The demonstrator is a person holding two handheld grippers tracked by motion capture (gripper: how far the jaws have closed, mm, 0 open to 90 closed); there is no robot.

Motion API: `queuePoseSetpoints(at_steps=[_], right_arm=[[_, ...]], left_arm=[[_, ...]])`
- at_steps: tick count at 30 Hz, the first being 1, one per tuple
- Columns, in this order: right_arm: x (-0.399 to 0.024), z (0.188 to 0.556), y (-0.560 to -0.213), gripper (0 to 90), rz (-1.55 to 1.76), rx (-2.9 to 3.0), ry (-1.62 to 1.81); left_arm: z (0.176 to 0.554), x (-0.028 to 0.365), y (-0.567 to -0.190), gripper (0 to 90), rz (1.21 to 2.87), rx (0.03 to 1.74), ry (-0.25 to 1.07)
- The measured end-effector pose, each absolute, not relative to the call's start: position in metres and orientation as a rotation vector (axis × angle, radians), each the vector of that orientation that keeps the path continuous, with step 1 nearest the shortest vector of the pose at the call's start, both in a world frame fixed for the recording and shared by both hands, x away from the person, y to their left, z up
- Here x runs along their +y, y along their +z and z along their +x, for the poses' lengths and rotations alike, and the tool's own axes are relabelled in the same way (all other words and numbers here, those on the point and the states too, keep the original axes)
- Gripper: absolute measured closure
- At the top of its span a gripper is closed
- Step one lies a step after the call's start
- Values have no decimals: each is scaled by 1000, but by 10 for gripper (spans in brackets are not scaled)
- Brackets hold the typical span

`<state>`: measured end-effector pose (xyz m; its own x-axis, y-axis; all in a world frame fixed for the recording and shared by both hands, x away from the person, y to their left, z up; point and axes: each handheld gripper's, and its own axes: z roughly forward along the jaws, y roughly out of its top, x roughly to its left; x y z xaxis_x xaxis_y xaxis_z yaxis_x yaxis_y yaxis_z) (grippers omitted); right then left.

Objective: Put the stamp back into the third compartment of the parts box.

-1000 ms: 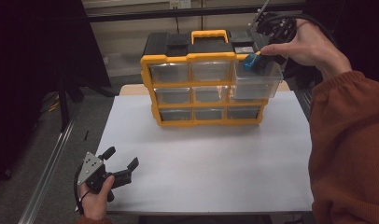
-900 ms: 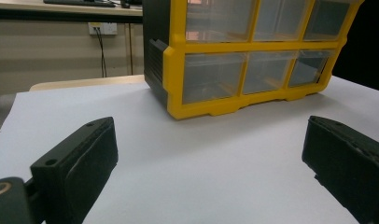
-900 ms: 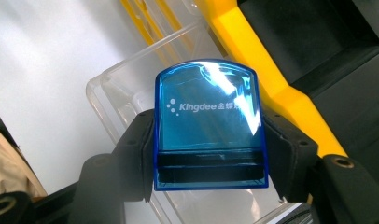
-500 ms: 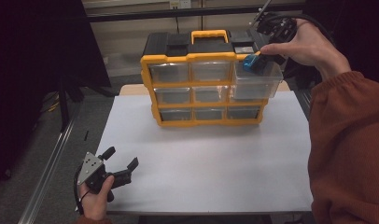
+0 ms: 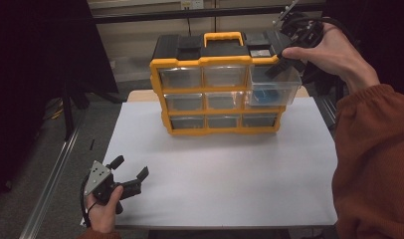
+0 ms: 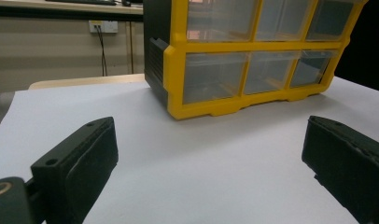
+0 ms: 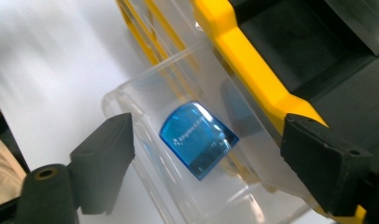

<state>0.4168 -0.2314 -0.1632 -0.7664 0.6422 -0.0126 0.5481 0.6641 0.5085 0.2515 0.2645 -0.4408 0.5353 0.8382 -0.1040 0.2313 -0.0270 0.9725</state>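
While the left gripper (image 5: 126, 174) waits at the near left corner of the white table (image 5: 230, 164), jaws spread wide with nothing between them and aimed across the bare surface at the yellow organizer (image 6: 253, 60), the work is going on at the far side. Up there the right gripper (image 5: 284, 62) hangs over the pulled-out top right drawer (image 5: 274, 84), and its jaws have just been opening; in the right gripper view they stand apart with no contact on anything. Below them the blue piece (image 7: 198, 138) lies loose on the clear drawer floor, so the drop-off step looks done. Next, I judge, comes shutting that drawer: the gripper should lift clear of the clear wall, come round to the drawer front and push it squarely back into the frame.
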Motion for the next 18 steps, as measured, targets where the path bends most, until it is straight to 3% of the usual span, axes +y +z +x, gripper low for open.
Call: queuePoseSetpoints(at_steps=[7,18], right_arm=[[-243,406,-173,61,940,2625,874],[-254,395,-180,38,937,2469,1001]], left_arm=[[253,264,-442,37,1563,955,628],[248,267,-442,37,1551,953,632]])
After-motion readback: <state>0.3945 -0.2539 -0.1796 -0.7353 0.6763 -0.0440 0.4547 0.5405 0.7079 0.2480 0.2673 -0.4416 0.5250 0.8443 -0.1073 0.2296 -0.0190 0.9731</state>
